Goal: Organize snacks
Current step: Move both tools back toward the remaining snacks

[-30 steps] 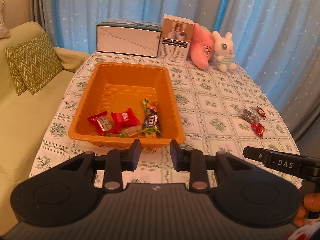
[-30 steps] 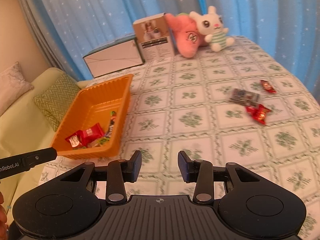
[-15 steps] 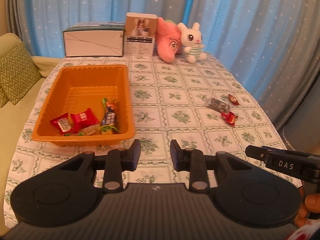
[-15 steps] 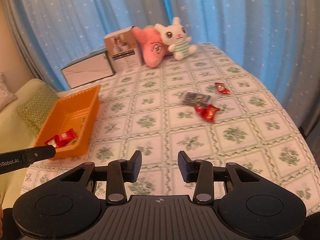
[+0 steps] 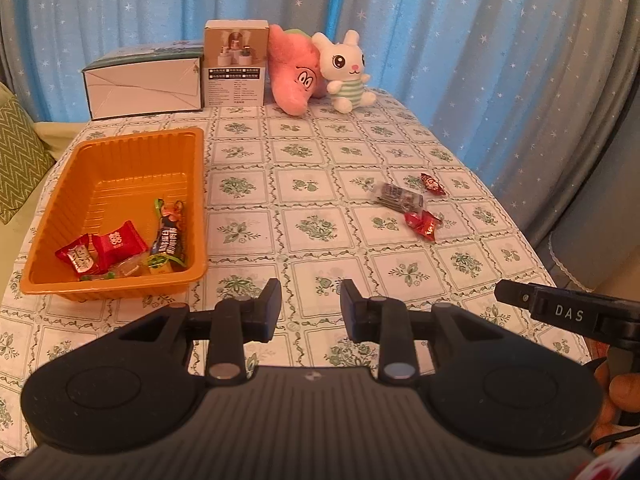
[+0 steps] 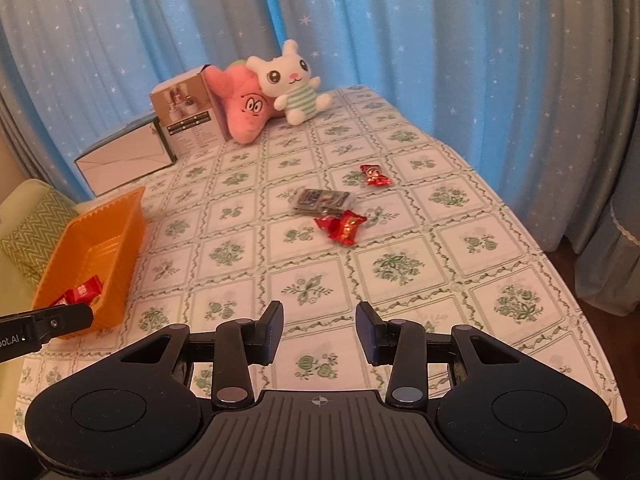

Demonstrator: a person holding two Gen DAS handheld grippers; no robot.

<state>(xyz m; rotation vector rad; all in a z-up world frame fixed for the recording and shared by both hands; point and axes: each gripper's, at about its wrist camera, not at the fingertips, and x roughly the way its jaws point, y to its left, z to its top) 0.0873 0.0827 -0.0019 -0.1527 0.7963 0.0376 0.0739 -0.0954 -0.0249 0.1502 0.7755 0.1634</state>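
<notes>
An orange tray [image 5: 100, 152] [image 6: 120, 216] sits at the table's left and holds several wrapped snacks, among them a red candy [image 5: 118, 242] and a dark bar [image 5: 170, 242]. Three snacks lie loose on the tablecloth at the right: a grey packet [image 5: 400, 197] [image 6: 324, 200], a red candy [image 5: 423, 224] [image 6: 342, 226] in front of it, and a smaller red candy [image 5: 432, 183] [image 6: 374, 175] behind. My left gripper [image 5: 310, 308] is open and empty above the near table edge. My right gripper [image 6: 319, 330] is open and empty, well short of the loose snacks.
A white box [image 5: 144, 86], a brown carton [image 5: 235, 66], a pink plush [image 5: 294, 76] and a white bunny plush [image 5: 346, 70] stand along the far edge before blue curtains. A sofa with a green cushion [image 5: 16, 160] is at the left.
Both grippers have swung to the right, away from the tray and toward the loose snacks. The tray now sits at the left of both views. Both jaws stay open.
</notes>
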